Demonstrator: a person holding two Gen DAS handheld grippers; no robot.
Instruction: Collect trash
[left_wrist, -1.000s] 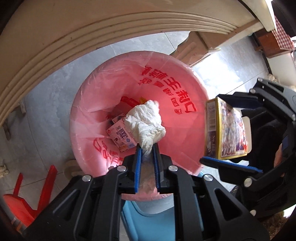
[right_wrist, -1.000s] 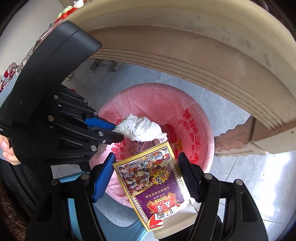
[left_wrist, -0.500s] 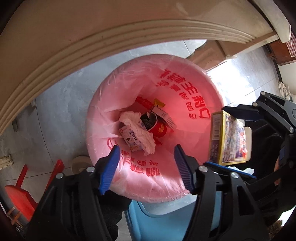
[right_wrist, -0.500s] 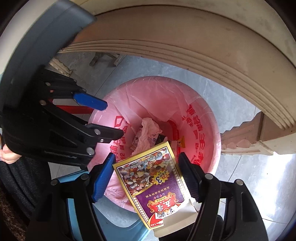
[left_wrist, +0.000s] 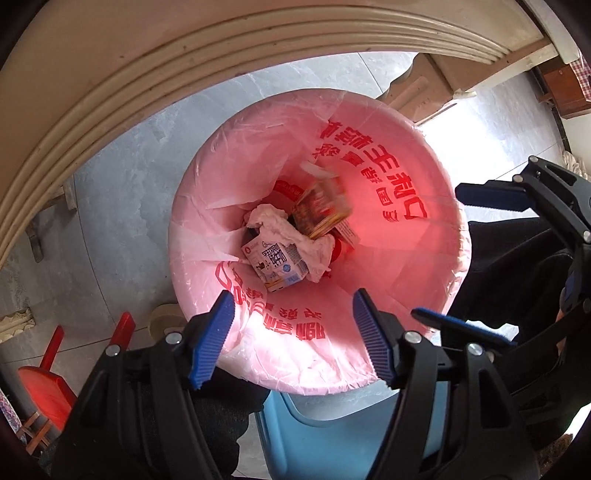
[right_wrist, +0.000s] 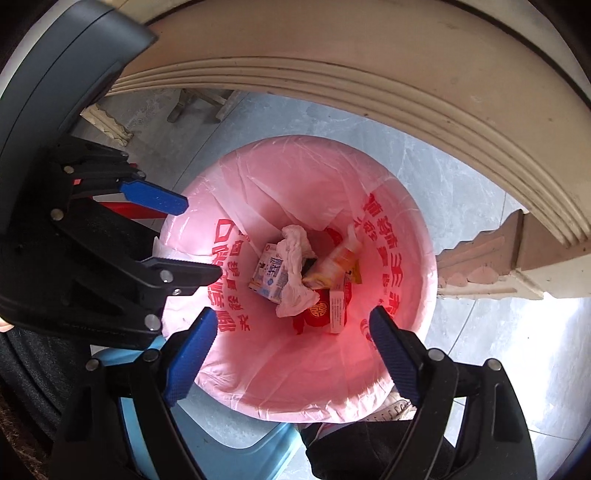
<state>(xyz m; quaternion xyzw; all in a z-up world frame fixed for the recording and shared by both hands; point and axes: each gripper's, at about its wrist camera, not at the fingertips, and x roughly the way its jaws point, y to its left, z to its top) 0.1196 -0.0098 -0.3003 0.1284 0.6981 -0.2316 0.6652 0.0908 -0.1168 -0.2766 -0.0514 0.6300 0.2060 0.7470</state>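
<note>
Both grippers hang over a bin lined with a pink bag (left_wrist: 373, 347) printed with red characters, which stands on a grey tiled floor (left_wrist: 122, 206) under the curved, moulded edge of a cream desk (left_wrist: 155, 70).

The left gripper (left_wrist: 291, 343) points straight down over the near rim of the bag, its blue-padded fingers (left_wrist: 212, 341) spread wide with nothing between them.

The right gripper (right_wrist: 291, 352) is also aimed into the bag; its fingers (right_wrist: 391, 354) are opening and nothing is between them.

At the bottom of the bag lies the trash: a small white-and-blue drink carton (left_wrist: 275, 264) towards the left side, a crumpled white tissue (left_wrist: 295, 243) draped over and beside it, and a colourful card box (left_wrist: 319, 214), blurred, just beyond the tissue towards the far right side. A white-and-red pack (right_wrist: 338, 306) and a red round item (right_wrist: 319, 312) lie next to these.

A blue plastic stool (left_wrist: 332, 443) shows below the near rim, and a red plastic object (left_wrist: 44, 384) stands on the floor to the left.
</note>
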